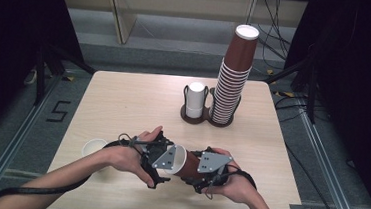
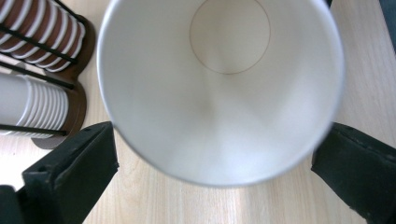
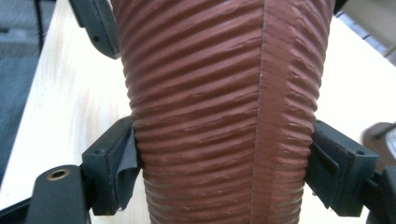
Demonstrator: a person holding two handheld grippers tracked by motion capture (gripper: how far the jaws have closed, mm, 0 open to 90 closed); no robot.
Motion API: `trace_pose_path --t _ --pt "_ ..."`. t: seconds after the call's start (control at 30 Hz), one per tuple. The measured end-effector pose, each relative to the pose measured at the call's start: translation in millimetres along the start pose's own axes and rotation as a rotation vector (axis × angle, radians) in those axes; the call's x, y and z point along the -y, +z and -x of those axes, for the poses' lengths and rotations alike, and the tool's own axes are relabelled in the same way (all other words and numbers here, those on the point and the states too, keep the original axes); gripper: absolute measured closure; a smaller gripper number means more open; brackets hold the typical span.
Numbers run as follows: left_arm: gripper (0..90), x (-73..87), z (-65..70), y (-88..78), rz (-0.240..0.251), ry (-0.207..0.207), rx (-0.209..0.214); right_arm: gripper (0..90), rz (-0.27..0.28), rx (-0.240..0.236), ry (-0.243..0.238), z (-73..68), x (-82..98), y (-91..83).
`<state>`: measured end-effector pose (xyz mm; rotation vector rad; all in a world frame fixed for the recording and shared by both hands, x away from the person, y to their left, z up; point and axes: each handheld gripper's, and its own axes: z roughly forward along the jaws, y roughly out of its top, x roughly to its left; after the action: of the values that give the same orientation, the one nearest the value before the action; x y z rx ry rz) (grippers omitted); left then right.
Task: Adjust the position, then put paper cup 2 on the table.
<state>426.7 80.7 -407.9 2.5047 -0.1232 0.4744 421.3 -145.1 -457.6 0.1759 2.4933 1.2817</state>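
A brown ribbed paper cup (image 1: 187,167) lies level between the two grippers over the near part of the table. My right gripper (image 1: 199,172) is shut on the cup's lower body; in the right gripper view its pads (image 3: 122,154) press on both sides of the ribbed wall (image 3: 219,116). My left gripper (image 1: 171,161) is at the cup's mouth. The left gripper view looks straight into the white inside (image 2: 219,102) of the cup, with the jaws spread wide on either side of the rim, so the left gripper (image 2: 217,140) is open.
A dark twin cup holder (image 1: 192,117) stands at the far middle of the table, with a short white stack (image 1: 195,99) and a tall brown stack (image 1: 233,75). A single white cup (image 1: 93,147) sits near the left edge. The wooden table (image 1: 123,99) ends close to my forearms.
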Motion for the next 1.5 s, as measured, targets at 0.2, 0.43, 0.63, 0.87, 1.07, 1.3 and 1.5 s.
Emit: trace_pose_path --t 0.2,0.43,0.63,0.87,1.07,1.3,1.5 --pt "0.0 7.6 4.6 -0.6 0.084 -0.115 -0.021 20.1 0.056 0.083 0.059 2.2 13.4 -10.3" --pt "0.0 16.9 12.2 2.5 0.203 -0.271 -0.057 20.0 0.116 0.156 0.131 5.0 24.5 -17.7" --pt "0.0 19.1 17.5 2.4 0.247 -0.327 -0.063 20.0 0.145 0.189 0.153 4.1 30.6 -18.5" --pt "0.0 18.4 17.4 2.9 0.275 -0.371 -0.066 20.0 0.155 0.208 0.162 3.2 33.1 -18.9" --pt "0.0 18.0 19.2 1.2 0.290 -0.394 -0.071 20.0 0.189 0.243 0.190 4.0 33.8 -19.6" --pt "0.0 16.6 15.3 7.3 0.357 -0.501 -0.087 19.9 0.198 0.245 0.205 2.6 36.4 -18.9" --pt "0.0 8.2 12.7 12.9 0.399 -0.532 -0.102 19.8 0.211 0.263 0.210 1.1 36.0 -19.8"
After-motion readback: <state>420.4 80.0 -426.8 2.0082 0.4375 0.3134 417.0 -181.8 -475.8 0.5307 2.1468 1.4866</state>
